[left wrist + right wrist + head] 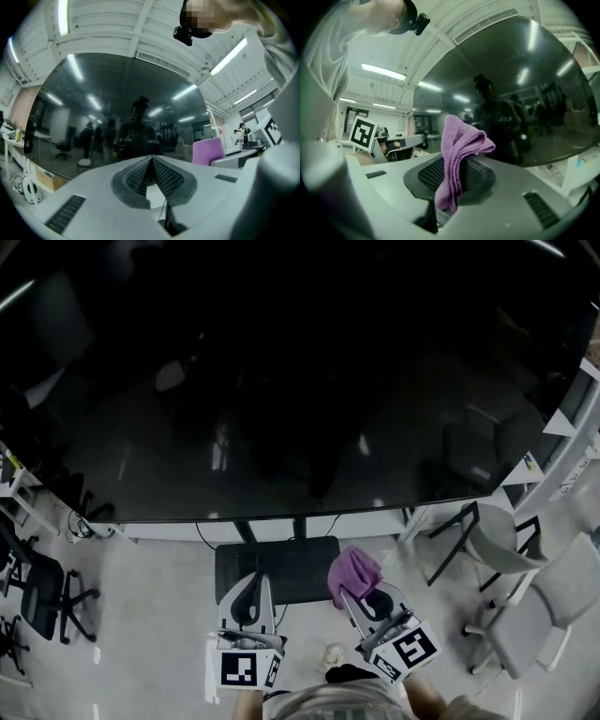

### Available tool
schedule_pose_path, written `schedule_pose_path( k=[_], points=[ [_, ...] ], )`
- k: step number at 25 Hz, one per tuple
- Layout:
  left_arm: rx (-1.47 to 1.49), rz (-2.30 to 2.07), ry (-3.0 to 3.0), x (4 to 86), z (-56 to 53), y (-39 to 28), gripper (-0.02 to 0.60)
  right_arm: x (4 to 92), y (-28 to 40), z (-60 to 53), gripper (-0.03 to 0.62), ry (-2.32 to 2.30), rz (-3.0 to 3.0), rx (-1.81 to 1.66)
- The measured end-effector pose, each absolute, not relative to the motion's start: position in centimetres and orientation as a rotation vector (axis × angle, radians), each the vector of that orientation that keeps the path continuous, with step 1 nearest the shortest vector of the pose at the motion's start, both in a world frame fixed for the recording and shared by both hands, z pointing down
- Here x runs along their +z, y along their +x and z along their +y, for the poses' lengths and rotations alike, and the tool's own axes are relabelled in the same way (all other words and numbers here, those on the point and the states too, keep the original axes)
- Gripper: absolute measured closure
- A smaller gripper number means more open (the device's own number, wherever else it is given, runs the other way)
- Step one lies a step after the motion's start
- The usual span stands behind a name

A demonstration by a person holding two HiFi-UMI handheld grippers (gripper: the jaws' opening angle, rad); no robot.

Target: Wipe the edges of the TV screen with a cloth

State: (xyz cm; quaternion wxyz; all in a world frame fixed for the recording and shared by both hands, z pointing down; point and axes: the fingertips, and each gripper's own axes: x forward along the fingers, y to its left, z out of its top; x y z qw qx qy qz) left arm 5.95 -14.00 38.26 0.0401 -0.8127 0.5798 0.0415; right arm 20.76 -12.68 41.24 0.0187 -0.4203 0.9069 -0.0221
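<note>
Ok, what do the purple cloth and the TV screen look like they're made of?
The purple cloth looks like soft microfibre or terry with a matte finish: its surface is fuzzy and it hangs in limp folds. The TV screen looks like glossy glass or hard plastic: it is dark and mirrors ceiling lights and people.

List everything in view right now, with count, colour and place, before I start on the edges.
TV screen: one, dark and glossy, fills the upper head view.
stand base: one, black, on the floor below the screen.
cloth: one, purple, clamped in the right gripper.
chairs: two, grey, on the floor at right.
office chair: at least one, black, on the floor at left.
left gripper: one, grey, jaws together, empty.
right gripper: one, grey, shut on the cloth.
</note>
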Motion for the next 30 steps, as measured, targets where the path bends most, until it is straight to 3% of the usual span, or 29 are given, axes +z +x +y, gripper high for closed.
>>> schedule_pose_path(
  k=[9,20,30],
  points=[
    [0.089,1.962,-2.350,38.0,-17.3,5.7,0.566,43.1,19.5,-18.5,0.530,-1.086,2.876,-0.195],
    [0.147,1.798,-2.408,36.0,-21.5,6.0,0.566,40.3,15.7,-19.9,0.531,-1.087,2.724,-0.219],
    [0.139,1.525,-2.617,37.2,-24.5,13.8,0.566,40.3,25.5,-22.7,0.530,-1.476,2.535,-0.101]
  ],
)
